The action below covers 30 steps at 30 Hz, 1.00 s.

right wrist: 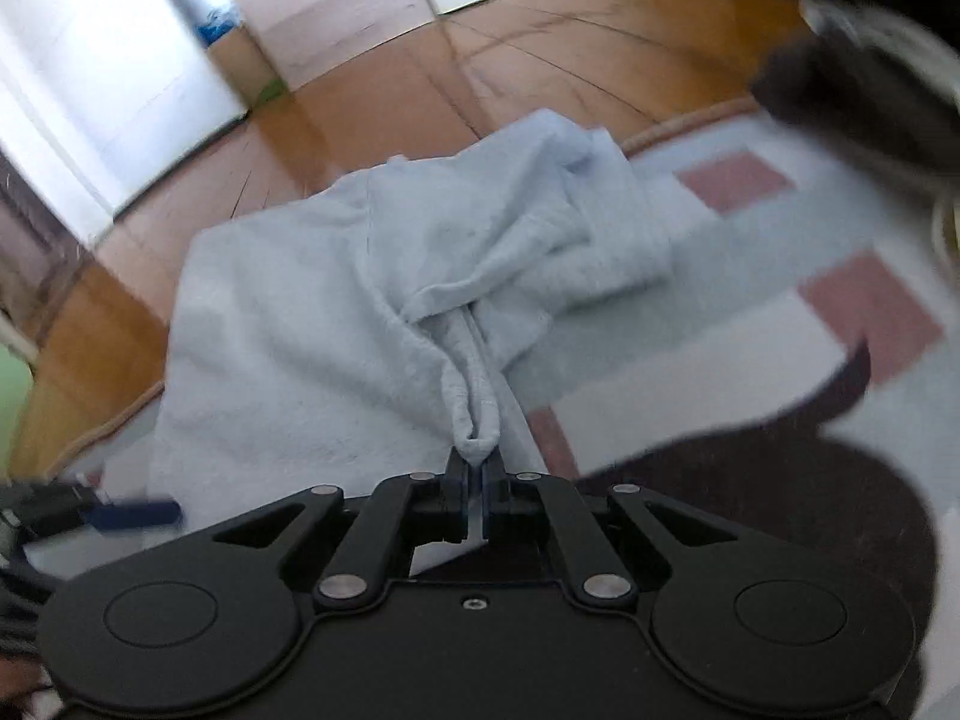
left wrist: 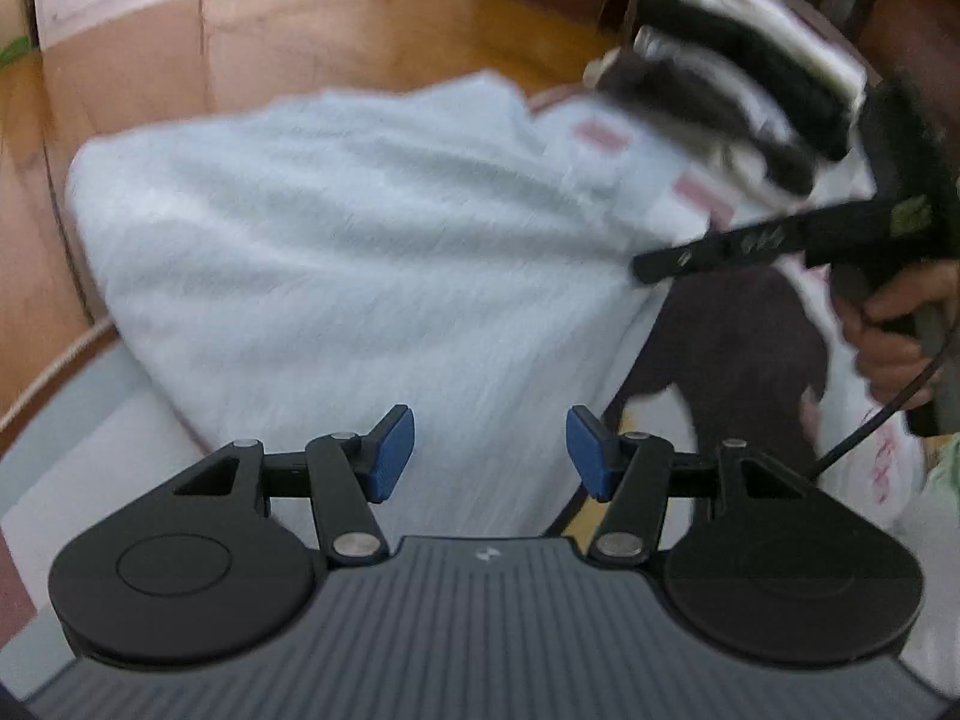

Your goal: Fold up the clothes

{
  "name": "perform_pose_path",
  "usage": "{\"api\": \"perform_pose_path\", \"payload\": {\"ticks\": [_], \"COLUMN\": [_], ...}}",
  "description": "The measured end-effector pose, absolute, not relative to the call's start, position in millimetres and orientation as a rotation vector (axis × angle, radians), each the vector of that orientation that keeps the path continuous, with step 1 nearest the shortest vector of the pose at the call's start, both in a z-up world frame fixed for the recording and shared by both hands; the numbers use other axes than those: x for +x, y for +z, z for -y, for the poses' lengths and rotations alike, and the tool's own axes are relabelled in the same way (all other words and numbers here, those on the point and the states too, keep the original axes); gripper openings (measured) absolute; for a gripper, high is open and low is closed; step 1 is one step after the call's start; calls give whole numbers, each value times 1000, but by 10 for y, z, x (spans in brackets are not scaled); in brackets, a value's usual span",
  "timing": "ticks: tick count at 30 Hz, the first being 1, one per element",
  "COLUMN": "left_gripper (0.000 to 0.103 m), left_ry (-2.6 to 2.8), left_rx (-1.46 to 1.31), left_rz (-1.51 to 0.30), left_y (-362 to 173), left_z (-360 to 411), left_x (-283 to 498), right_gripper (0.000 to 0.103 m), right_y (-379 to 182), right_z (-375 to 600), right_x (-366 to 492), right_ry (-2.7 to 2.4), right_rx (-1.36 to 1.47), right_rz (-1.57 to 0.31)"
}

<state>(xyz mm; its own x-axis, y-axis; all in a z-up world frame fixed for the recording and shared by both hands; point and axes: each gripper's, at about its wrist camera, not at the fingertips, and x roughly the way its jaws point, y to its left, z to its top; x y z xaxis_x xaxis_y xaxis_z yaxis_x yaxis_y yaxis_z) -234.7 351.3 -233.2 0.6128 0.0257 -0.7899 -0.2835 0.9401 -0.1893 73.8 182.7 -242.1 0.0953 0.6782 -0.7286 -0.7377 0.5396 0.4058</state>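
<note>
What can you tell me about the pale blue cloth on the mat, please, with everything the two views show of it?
The pale blue cloth looks like soft, fuzzy terry or fleece, plain and unpatterned. It lies spread and rumpled, part on the checked mat, its far end reaching the wooden floor. Its right side is bunched into thick folds. One edge is pulled into a narrow ridge running to the right gripper, whose jaws are shut on it. The left gripper hovers open above the cloth, not touching it.

No text reads clearly – red marks on white fabric [left wrist: 882, 462] stay illegible
</note>
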Motion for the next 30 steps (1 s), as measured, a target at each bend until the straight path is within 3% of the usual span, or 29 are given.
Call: {"api": "perform_pose_path", "payload": {"ticks": [8, 14, 20, 22, 26, 28, 30], "left_gripper": [56, 53, 17, 17, 23, 32, 61], "left_ry": [178, 196, 281, 292, 326, 343, 360], "left_rx": [-362, -299, -311, -330, -369, -388, -407], "left_rz": [-909, -1002, -1016, -1010, -1009, -1008, -1007], "left_y": [-2306, -2409, -2345, -2324, -2369, -2392, -2414], "left_z": [-3619, -3550, -3563, -3586, -3627, -3647, -3668], "left_x": [-2505, -2511, -2604, -2649, -2680, -2696, -2712], "right_gripper": [2, 2, 2, 2, 11, 11, 15], "right_y": [-1840, -2342, -2181, -2277, -2439, -2415, -2388], "right_z": [-1745, -1723, -1638, -1675, -1667, -1594, -1509], "right_x": [666, 710, 770, 818, 827, 824, 871], "right_ry": [1161, 1040, 1098, 1069, 1001, 980, 958], "right_rx": [-63, -187, -114, -134, -185, -189, -197], "right_rz": [-855, -970, -963, -1006, -1039, -1025, -1016]}}
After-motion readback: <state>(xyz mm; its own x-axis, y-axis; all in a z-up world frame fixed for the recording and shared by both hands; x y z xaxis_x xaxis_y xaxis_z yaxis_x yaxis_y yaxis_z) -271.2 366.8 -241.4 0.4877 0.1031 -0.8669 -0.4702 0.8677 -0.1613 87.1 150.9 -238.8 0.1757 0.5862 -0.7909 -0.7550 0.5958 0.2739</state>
